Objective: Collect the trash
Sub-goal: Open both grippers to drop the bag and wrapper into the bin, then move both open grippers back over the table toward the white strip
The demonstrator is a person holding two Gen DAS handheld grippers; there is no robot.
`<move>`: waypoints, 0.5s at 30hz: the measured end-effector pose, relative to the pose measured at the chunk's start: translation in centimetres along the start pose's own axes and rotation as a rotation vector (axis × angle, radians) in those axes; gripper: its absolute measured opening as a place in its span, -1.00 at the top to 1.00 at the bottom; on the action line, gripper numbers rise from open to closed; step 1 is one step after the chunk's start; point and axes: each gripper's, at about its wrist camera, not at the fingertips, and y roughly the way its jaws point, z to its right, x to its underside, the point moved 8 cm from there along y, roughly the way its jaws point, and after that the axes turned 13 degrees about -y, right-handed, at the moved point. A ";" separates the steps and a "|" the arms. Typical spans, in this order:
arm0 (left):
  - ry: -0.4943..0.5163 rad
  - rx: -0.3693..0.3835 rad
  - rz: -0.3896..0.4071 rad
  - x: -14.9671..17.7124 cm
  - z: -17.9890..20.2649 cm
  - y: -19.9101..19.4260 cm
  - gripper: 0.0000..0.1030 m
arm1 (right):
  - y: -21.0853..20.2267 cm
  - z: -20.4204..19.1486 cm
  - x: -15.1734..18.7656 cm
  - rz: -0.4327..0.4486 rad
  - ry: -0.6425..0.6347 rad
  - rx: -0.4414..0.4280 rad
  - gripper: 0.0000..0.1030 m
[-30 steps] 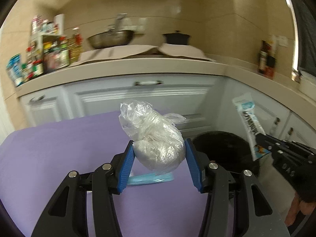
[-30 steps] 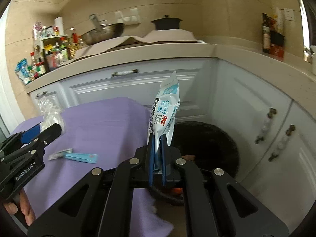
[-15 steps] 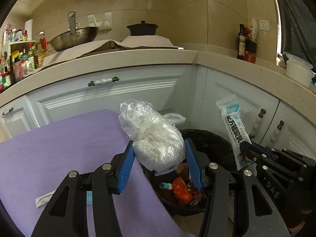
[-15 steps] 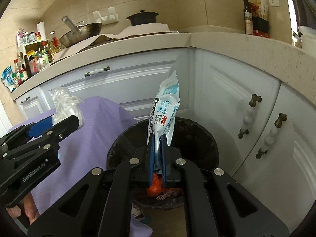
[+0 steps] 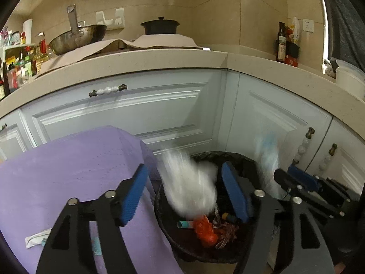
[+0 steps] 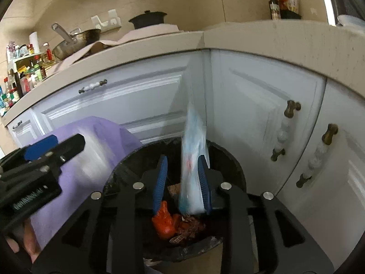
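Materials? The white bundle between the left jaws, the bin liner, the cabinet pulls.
White bundle: likely thin clear plastic film, crumpled; motion-blurred, so uncertain. Bin liner: black plastic film, wrinkled with a slight sheen. Cabinet pulls: apparently brass-toned metal ends with a glossy white, ceramic-looking middle.

The bin [image 5: 246, 159] stands on the floor in the cabinet corner, just right of the cloth-covered table [image 5: 68, 171]. Scraps [image 5: 205, 230] lie inside the bin. On the worktop [image 5: 159, 59] behind: a pan [image 5: 77, 37] at left, a pot [image 5: 159, 25] to its right.
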 end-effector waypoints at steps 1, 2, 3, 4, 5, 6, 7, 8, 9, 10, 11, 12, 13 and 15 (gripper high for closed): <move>-0.005 0.001 -0.002 0.0 -0.1 0.1 -0.35 | 0.1 0.0 0.2 -0.001 0.005 -0.002 0.47; -0.012 0.001 -0.002 0.0 -0.3 0.0 -0.36 | 0.1 0.0 0.3 -0.003 0.005 -0.003 0.47; -0.016 0.000 -0.002 0.0 -0.4 0.1 -0.38 | 0.1 -0.1 0.4 -0.005 0.002 -0.002 0.47; -0.019 0.000 -0.003 0.0 -0.5 0.1 -0.39 | 0.0 -0.2 0.4 -0.006 0.001 -0.003 0.47; -0.022 -0.002 -0.003 -0.1 -0.6 0.0 -0.39 | -0.1 -0.3 0.5 -0.006 0.000 -0.005 0.47; -0.024 -0.002 -0.004 -0.1 -0.7 -0.1 -0.40 | -0.2 -0.5 0.5 -0.006 -0.001 -0.005 0.47; -0.025 -0.002 -0.004 -0.1 -0.8 -0.2 -0.40 | -0.2 -0.5 0.5 -0.005 -0.002 -0.006 0.46; -0.025 -0.002 -0.001 -0.1 -0.9 -0.4 -0.40 | -0.4 -0.6 0.4 -0.003 -0.002 -0.008 0.46; -0.026 -0.003 0.001 -0.2 -1.0 -0.6 -0.41 | -0.4 -0.8 0.3 -0.002 -0.002 -0.010 0.45; -0.027 -0.003 0.004 -0.2 -1.1 -0.8 -0.43 | -0.6 -1.0 0.2 0.000 -0.004 -0.014 0.44; -0.027 -0.004 0.009 -0.3 -1.3 -1.1 -0.43 | -0.7 -1.2 0.1 0.002 -0.006 -0.017 0.44; -0.027 -0.006 0.013 -0.4 -1.5 -1.4 -0.44 | -0.9 -1.4 -0.1 0.005 -0.009 -0.022 0.43; -0.027 -0.006 0.016 -0.4 -1.8 -1.7 -0.45 | -1.0 -1.7 -0.2 0.008 -0.013 -0.028 0.40; -0.028 -0.016 0.022 -0.5 -2.5 -2.3 -0.45 | -1.4 -2.4 -0.7 0.018 -0.019 -0.041 0.31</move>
